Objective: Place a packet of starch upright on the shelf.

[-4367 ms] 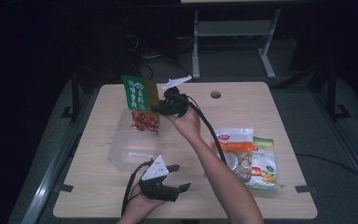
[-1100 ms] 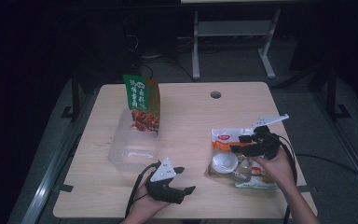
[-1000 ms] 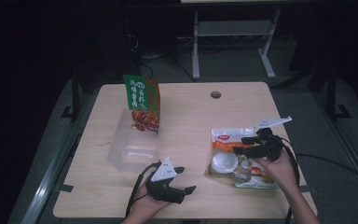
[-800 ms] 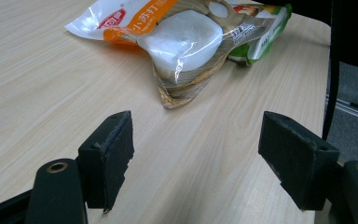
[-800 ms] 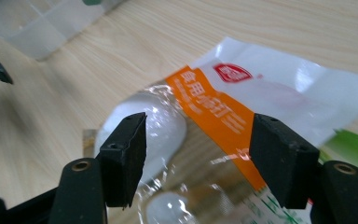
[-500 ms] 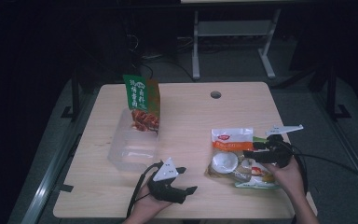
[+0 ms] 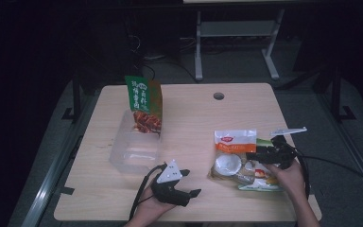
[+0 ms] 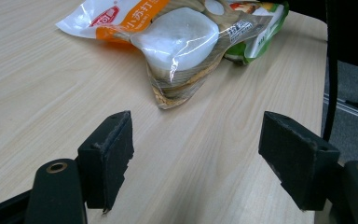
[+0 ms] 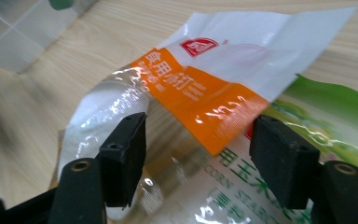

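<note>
Orange-and-white bag (image 7: pixel 234 153) lay near the tabletop's (image 7: pixel 194 118) right edge, overlapping a green bag (image 7: pixel 264 182). The right gripper (image 7: pixel 251 156) hovered over it, jaws spread. The left gripper (image 7: pixel 194 183) rested by the near edge, jaws spread and empty.

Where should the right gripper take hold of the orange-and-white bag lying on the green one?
Probably the orange-and-white bag is best pinched at its flat right edge, over the green bag, coming in from the right as the open right gripper points. The left end bulges with white powder, too thick for a pinch.
</note>
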{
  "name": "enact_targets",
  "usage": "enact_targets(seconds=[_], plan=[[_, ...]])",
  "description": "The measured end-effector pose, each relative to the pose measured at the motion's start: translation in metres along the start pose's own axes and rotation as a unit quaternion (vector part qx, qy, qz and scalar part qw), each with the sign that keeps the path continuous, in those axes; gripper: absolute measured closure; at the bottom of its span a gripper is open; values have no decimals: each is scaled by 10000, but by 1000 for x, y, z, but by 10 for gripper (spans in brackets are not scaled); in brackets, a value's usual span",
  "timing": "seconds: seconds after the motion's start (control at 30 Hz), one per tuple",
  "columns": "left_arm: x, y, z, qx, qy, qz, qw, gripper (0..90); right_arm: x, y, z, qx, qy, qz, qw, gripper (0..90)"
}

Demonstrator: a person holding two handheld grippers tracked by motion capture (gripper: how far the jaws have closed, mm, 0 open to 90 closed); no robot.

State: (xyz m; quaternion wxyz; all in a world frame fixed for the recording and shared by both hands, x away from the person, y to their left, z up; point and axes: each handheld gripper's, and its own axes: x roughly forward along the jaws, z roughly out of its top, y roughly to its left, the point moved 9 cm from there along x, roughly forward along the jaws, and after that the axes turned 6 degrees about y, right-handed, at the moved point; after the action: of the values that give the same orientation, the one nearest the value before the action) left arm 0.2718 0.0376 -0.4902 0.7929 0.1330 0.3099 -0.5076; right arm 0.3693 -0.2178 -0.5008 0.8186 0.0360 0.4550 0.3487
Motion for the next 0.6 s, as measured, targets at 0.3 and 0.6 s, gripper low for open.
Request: enact_targets(seconds=[0.3, 0.6], plan=[[3, 3, 0, -32, 34, 7, 10000, 255, 13, 11, 2, -97, 203, 455, 9987, 611], [3, 5, 1, -30, 13, 50, 10000, 255, 10, 28, 4, -602, 292, 388, 9970, 897]])
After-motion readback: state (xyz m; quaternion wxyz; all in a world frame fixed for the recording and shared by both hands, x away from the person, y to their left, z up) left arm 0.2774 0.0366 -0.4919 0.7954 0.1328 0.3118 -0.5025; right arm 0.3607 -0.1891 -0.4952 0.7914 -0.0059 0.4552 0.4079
